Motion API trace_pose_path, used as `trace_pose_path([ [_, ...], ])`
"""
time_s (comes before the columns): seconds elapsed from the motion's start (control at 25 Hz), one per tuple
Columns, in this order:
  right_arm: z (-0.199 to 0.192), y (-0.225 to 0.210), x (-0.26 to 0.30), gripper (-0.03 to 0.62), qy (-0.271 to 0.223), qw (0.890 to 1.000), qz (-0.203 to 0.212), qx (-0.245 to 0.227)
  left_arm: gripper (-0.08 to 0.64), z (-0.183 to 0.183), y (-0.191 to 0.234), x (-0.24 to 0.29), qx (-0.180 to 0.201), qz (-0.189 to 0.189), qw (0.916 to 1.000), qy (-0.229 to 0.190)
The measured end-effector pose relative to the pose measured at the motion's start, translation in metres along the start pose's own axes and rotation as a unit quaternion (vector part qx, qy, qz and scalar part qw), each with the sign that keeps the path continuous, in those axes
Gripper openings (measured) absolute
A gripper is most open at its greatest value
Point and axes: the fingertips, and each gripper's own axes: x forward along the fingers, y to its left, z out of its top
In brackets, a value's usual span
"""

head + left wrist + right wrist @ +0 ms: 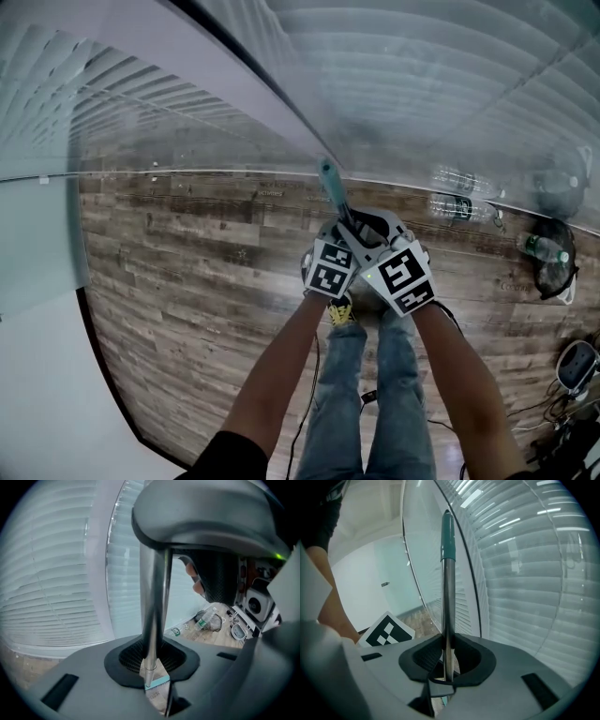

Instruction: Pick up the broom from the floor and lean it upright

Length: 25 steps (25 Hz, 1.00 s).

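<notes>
- Head view: glass wall (422, 84) backed by blinds across the top, plank floor (187, 281) below.
- Arms (277, 375) and legs (375, 412) at bottom centre, both hands brought together just short of the glass.
- Broom (330, 183): handle end up off the floor, shaft steep, teal cap (448, 531) uppermost and near the glass. Contact with the glass not readable. Brush end in no view, so its footing unknown.
- Left gripper (151, 660): closed on the steel shaft, pads pressing either side. Lower of the two holds, with the other gripper's grey body directly above along the handle.
- Right gripper (447, 660): likewise clamped on the shaft, with bare steel and then the teal cap beyond its jaws.
- Bottles (459, 206) lying on the floor at right, well apart from the broom.
- Step in hand, as judged — pick-up done, handle raised in a two-gripper hold, lean not yet made.
- Next move, as judged — plant the brush end on the floor, tip the cap gently onto the glass or its frame, then check that the broom stands before loosening either grip.
- Likely risk: cap sliding sideways on smooth glass, or brush end skating on the planks.
</notes>
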Motion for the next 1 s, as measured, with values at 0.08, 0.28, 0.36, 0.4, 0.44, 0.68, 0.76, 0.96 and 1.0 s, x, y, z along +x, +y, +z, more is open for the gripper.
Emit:
trace_pose_path([
  [0.08, -0.003, -0.007, 0.005, 0.089, 0.005, 1.0, -0.003, 0.012, 0.086, -0.001, 0.002, 0.006, -0.003, -0.003, 1.0, 0.007],
  [0.28, -0.006, -0.009, 0.014, 0.089, 0.007, 1.0, -0.004, 0.017, 0.086, -0.007, 0.007, 0.011, -0.002, -0.004, 0.9999, 0.013],
  [0.36, -0.007, -0.009, 0.014, 0.089, 0.006, 1.0, -0.003, 0.023, 0.086, -0.016, 0.006, 0.015, 0.001, -0.008, 0.9997, 0.024],
  [0.4, -0.008, -0.009, 0.014, 0.089, 0.006, 1.0, -0.004, 0.024, 0.086, -0.019, 0.006, 0.017, 0.004, -0.009, 0.9996, 0.027],
  [0.44, -0.008, -0.01, 0.014, 0.089, 0.005, 1.0, -0.005, 0.024, 0.086, -0.018, 0.006, 0.017, 0.008, -0.01, 0.9995, 0.028],
  [0.68, -0.006, -0.019, 0.015, 0.089, 0.006, 1.0, -0.008, 0.025, 0.086, -0.008, 0.005, 0.023, 0.021, -0.013, 0.9993, 0.027],
  [0.76, -0.008, -0.019, 0.016, 0.091, 0.007, 0.999, -0.012, 0.03, 0.086, -0.009, 0.006, 0.023, 0.024, -0.012, 0.9993, 0.026],
  [0.96, -0.01, -0.019, 0.016, 0.1, 0.001, 0.998, -0.015, 0.055, 0.086, -0.012, 0.004, 0.022, 0.031, -0.013, 0.9992, 0.023],
  [1.0, -0.01, -0.02, 0.015, 0.1, 0.001, 0.998, -0.015, 0.056, 0.086, -0.012, 0.003, 0.021, 0.033, -0.014, 0.999, 0.027],
])
